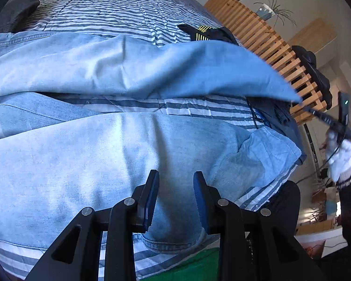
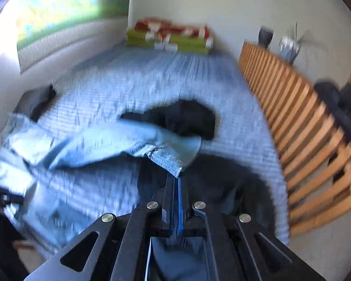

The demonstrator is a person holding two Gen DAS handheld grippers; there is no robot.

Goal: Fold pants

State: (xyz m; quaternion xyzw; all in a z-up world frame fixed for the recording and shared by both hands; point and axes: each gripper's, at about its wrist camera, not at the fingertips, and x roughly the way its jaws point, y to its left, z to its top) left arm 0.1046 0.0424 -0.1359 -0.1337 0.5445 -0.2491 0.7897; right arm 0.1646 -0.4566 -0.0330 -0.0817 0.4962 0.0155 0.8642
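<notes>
Light blue denim pants lie across the striped bed. My left gripper is open just above the near leg, close to its hem, with nothing between its fingers. The other leg is lifted and stretched to the right, off the bed. At its far end the other gripper is seen, held by a white-gloved hand. In the right wrist view my right gripper is shut on that leg's hem, and the pants trail away to the left; this view is blurred.
The bed has a blue-and-white striped cover. A wooden slatted frame runs along its right side with dark clothes draped on it. A black garment lies on the bed. Folded green and red bedding sits at the head.
</notes>
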